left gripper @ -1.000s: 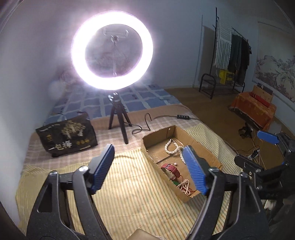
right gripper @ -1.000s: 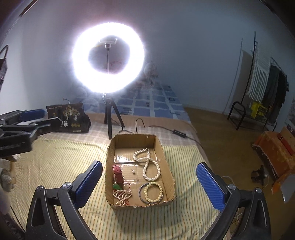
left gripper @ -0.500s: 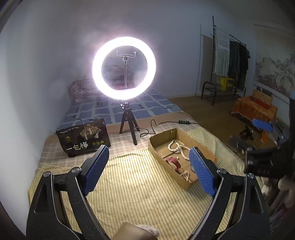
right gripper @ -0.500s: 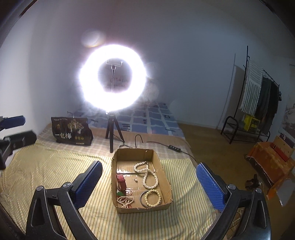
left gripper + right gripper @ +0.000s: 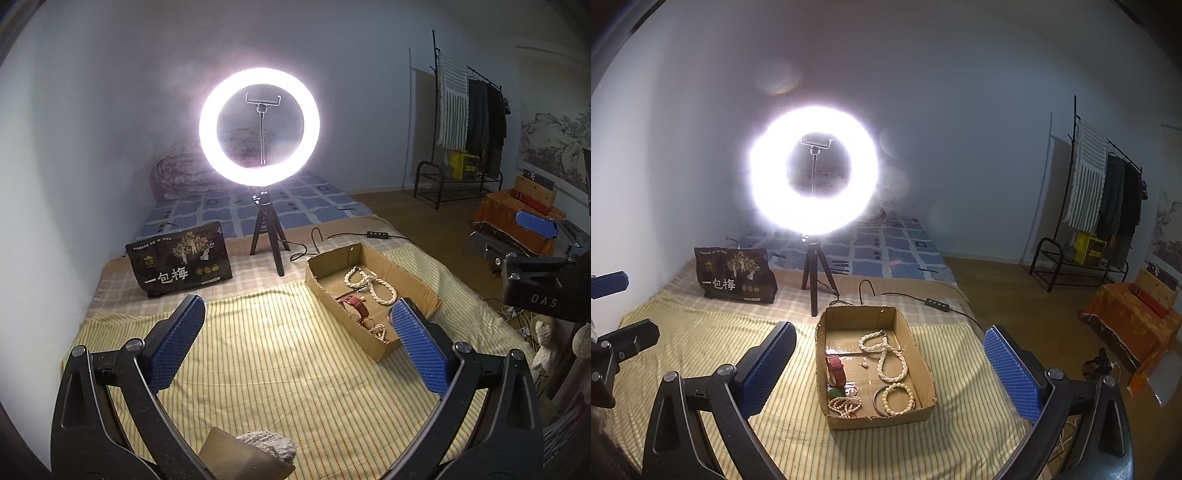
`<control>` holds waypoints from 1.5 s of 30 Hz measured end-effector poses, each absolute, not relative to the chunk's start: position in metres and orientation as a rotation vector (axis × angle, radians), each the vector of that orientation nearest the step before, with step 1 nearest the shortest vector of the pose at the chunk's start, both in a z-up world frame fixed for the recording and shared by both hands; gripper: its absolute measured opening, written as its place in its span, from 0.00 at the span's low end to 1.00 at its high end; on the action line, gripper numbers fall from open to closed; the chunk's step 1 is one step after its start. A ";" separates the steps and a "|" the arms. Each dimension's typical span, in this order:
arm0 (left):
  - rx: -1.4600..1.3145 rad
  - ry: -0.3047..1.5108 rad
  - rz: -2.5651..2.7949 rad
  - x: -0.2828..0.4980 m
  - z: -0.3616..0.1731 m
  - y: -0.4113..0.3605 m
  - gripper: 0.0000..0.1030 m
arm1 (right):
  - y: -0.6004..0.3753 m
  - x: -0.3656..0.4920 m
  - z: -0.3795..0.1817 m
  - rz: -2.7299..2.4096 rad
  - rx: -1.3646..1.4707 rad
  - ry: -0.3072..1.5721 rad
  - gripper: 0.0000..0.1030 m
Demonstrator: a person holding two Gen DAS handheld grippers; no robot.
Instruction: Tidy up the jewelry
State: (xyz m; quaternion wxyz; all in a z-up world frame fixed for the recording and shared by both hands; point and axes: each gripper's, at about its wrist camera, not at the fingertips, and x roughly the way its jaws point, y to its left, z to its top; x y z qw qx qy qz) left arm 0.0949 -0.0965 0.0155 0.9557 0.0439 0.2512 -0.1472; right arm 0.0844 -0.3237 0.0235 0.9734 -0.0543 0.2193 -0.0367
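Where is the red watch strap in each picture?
Left wrist view: the red watch strap lies inside the cardboard box, right of centre, just up and left of the right blue pad.
Right wrist view: the red watch strap sits against the box's left wall, near the middle of the picture.
Shared landmark: the ring light behind the box.

Ring light (image 5: pixel 259 127), black bag (image 5: pixel 180 263), clothes rack (image 5: pixel 1102 206)

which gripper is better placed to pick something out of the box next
Probably the right hand-held gripper: the cardboard box lies straight ahead between its open fingers, jewelry in clear view. The left hand-held gripper, jaws just opened and empty, faces bare bedspread, with the box off to its right.
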 end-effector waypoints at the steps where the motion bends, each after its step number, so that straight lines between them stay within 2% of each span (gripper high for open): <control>1: 0.091 0.505 -0.295 0.095 0.014 -0.096 1.00 | -0.325 0.085 0.022 -0.075 -0.110 0.446 1.00; 45: 0.132 0.513 -0.285 0.094 0.005 -0.093 1.00 | -0.328 0.088 0.015 -0.084 -0.092 0.466 1.00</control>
